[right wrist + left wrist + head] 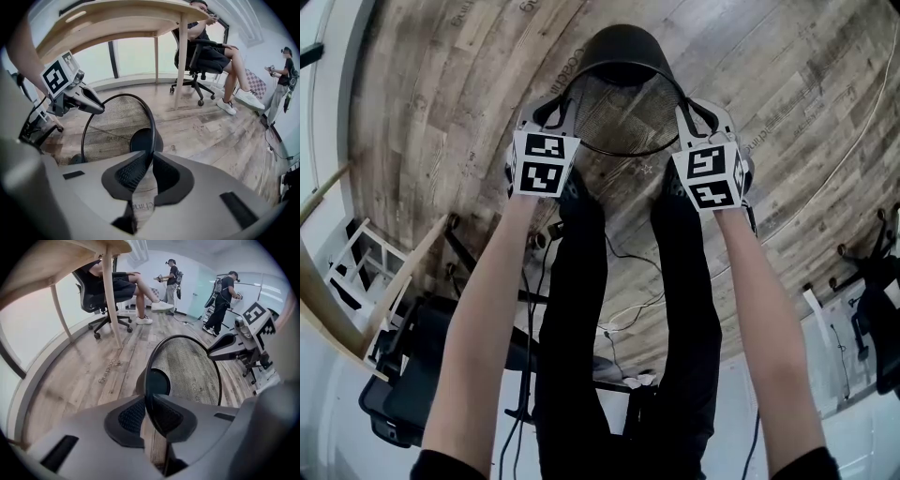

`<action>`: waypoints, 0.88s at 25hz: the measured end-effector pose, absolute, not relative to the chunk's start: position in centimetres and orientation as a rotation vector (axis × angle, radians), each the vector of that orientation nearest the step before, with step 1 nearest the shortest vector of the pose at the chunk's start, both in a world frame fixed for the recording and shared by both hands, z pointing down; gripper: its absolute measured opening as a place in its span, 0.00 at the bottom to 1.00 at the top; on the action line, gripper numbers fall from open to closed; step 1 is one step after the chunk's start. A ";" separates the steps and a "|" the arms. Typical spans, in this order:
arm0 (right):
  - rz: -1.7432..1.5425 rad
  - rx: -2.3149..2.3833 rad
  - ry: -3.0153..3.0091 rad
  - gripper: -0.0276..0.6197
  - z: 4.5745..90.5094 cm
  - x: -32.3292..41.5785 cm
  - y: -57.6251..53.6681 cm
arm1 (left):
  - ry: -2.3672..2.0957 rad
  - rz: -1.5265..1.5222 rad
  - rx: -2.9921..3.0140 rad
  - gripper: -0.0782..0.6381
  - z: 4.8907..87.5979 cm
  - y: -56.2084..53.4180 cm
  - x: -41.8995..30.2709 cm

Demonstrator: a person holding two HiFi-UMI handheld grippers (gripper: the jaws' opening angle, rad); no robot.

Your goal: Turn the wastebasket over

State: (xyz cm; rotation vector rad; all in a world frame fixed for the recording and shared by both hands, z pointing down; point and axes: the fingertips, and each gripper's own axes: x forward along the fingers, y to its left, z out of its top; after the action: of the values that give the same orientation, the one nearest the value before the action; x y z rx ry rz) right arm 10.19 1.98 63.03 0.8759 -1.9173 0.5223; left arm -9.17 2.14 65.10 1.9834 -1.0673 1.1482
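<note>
A black wire-mesh wastebasket (619, 89) hangs tipped over the wooden floor, its open mouth turned toward me and its solid base (621, 49) pointing away. My left gripper (560, 111) is shut on the left side of the rim (146, 385). On the opposite side, my right gripper (686, 114) is shut on the rim (152, 136). Each gripper view shows the thin rim pinched between the dark pads, with the mesh wall (190, 369) and the other gripper (234, 343) beyond. In the right gripper view the left gripper (86, 101) grips the far edge of the basket (117, 126).
Wood-plank floor (441, 103) lies under the basket. A wooden table with a slim leg (110, 301) and an office chair with a seated person (208, 56) stand nearby. Other people (225, 296) stand farther off. Cables (628, 309) trail by my legs.
</note>
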 end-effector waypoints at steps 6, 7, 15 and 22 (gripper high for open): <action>0.621 0.864 -1.897 0.15 63.3 10.5 3.3 | -0.994 0.972 1.837 0.18 65.5 3.9 -8.9; 0.632 0.854 -1.895 0.14 63.3 10.6 3.6 | -0.973 0.976 1.831 0.18 65.6 4.3 -8.8; 0.742 0.773 -1.875 0.14 63.9 10.7 6.8 | -0.940 0.993 1.808 0.18 66.0 7.1 -8.5; 0.796 0.759 -1.873 0.13 64.7 11.0 8.9 | -0.873 1.014 1.843 0.19 66.2 9.3 -8.1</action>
State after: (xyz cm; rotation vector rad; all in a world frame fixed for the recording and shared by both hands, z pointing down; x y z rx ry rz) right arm 10.99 8.90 64.65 0.7593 -1.8729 0.7960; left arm -8.07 9.33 66.20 1.8431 -0.8732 1.0140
